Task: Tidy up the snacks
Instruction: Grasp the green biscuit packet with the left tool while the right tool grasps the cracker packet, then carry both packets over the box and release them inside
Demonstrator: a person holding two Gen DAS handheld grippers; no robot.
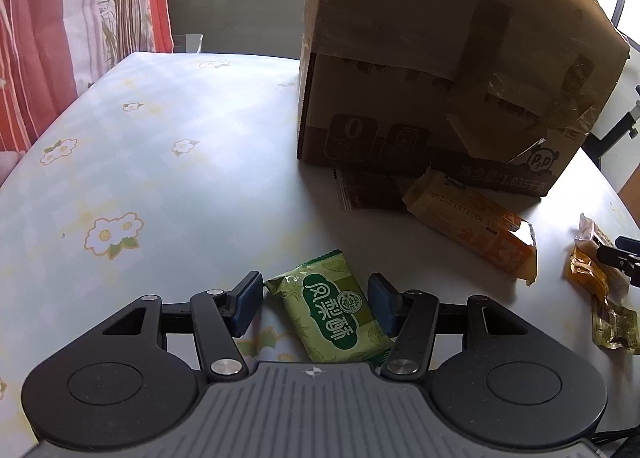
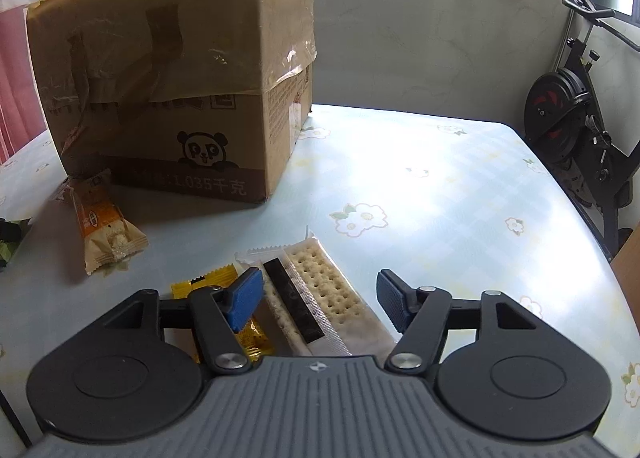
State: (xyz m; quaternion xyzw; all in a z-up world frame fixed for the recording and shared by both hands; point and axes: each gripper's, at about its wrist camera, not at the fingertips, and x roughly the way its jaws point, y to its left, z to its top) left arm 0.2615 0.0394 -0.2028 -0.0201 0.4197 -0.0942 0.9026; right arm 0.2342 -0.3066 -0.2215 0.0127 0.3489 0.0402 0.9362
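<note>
Two handheld grippers are catalogued over a pale table [image 1: 168, 161] covered in a blue-and-white checked, flower-printed cloth.

Left black two-finger gripper [image 1: 314, 300]: jaws stand open, straddling a green foil-wrapped pastry packet with white lettering [image 1: 334, 310]. The packet lies flat on the cloth and skewed between the blue pads; the right pad appears to sit just against its edge, the left pad slightly apart, and no squeeze is visible. For a sound pick, the jaws are best centred over the packet's middle and lowered until the pads flank its thicker body, not the crimped end, before closing. A light grip is advised, as the filling is judged crushable.

Right black two-finger gripper [image 2: 320, 300]: jaws stand open and nothing is gripped. A clear-wrapped pack of pale perforated crackers with a dark stripe [image 2: 316, 298] lies on the cloth between them, untouched so far as can be seen. A small yellow foil sachet [image 2: 224, 298] lies just beside and partly under the left pad; it is best kept out of the closing jaws.

Other stock: an orange-and-tan wrapped biscuit bar [image 1: 476, 225] and a dark brown wrapper [image 1: 368, 189] lie near the foot of a large taped brown cardboard box with a panda print [image 1: 440, 69], judged the likely destination. The box's opening cannot be seen.
</note>
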